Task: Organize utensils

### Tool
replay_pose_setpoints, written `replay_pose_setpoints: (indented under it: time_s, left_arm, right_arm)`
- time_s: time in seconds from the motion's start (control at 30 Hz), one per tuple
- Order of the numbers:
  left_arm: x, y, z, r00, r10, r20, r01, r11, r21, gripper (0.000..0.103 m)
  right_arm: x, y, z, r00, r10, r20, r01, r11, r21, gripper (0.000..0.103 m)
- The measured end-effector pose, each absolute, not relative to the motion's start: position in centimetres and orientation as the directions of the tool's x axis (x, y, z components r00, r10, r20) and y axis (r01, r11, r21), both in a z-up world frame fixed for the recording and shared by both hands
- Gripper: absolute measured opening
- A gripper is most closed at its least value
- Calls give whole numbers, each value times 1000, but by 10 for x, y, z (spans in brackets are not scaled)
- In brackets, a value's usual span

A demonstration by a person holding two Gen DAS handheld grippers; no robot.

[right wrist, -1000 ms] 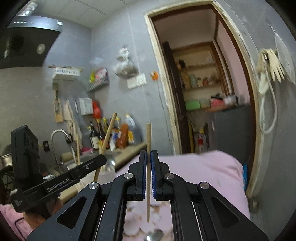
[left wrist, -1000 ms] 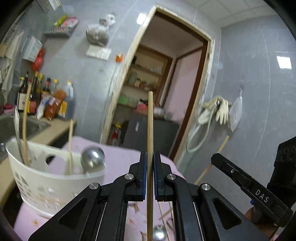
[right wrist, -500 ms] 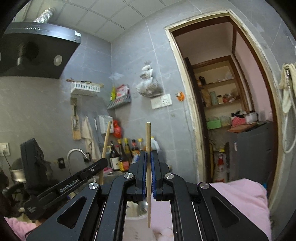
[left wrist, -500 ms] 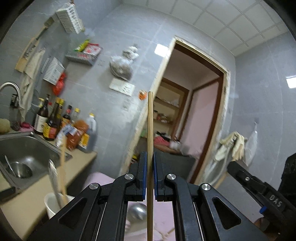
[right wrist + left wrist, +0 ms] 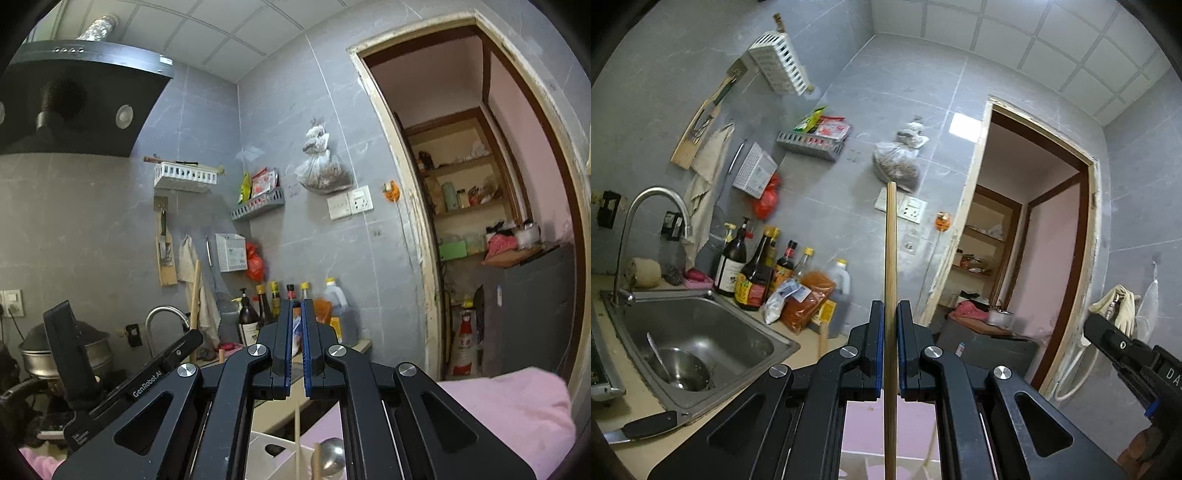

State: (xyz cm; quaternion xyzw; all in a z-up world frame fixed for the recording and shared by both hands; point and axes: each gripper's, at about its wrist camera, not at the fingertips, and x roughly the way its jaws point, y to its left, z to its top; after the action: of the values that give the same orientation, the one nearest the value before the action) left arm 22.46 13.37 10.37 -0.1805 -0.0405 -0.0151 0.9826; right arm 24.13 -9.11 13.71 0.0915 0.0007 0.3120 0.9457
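My left gripper (image 5: pixel 890 314) is shut on a wooden chopstick (image 5: pixel 891 251) that stands upright, its tip high against the grey wall. My right gripper (image 5: pixel 294 314) is slightly open and holds nothing; a chopstick (image 5: pixel 297 439) hangs below its jaws, over the white utensil basket (image 5: pixel 266 452), which also holds a metal spoon (image 5: pixel 328 456). The left gripper's body (image 5: pixel 122 384) shows at the left of the right wrist view with its chopstick (image 5: pixel 194 295). The right gripper's body (image 5: pixel 1134 354) shows at the right of the left wrist view.
A steel sink (image 5: pixel 690 336) with a tap (image 5: pixel 646 221) is at the left, with bottles (image 5: pixel 753 266) behind it. A knife handle (image 5: pixel 650 424) lies on the counter edge. A pink cloth (image 5: pixel 498 406) covers the table. A doorway (image 5: pixel 1027 258) is at the right.
My right gripper has opened and let its chopstick drop down toward the white basket. Both grippers have tilted upward, so the views show more wall and ceiling.
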Motion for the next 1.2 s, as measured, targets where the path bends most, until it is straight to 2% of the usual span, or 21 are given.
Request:
replay_pose_setpoints:
  time_s: [0.17, 0.2, 0.23, 0.3, 0.47, 0.63, 0.83, 1.2]
  left_arm:
    - [228, 145, 90, 999, -29, 36, 41, 914, -404, 4]
    - [227, 146, 87, 999, -36, 32, 46, 904, -424, 4]
    - [225, 145, 85, 999, -42, 30, 51, 900, -433, 4]
    - [218, 142, 81, 999, -47, 27, 54, 894, -445, 4]
    - [204, 121, 76, 995, -97, 4, 89, 902, -421, 4]
    - [199, 106, 79, 991, -135, 11, 129, 910, -393, 4]
    - [207, 115, 89, 994, -101, 31, 105, 914, -392, 4]
    - [238, 150, 91, 999, 9, 43, 9, 913, -409, 4]
  right_arm:
    - [251, -93, 119, 793, 606, -60, -581, 784, 219, 5]
    - [253, -96, 113, 798, 594, -100, -563, 795, 226, 13]
    - [254, -100, 105, 804, 578, -139, -541, 808, 232, 27]
    - [257, -110, 87, 796, 566, -216, -514, 819, 254, 34]
    - [265, -132, 47, 745, 501, -439, -420, 865, 274, 34]
    - [289, -138, 14, 627, 511, -588, -384, 859, 337, 32]
    - [324, -125, -11, 531, 509, -678, -371, 858, 354, 21]
    - [375, -95, -41, 406, 498, -766, -347, 860, 375, 19]
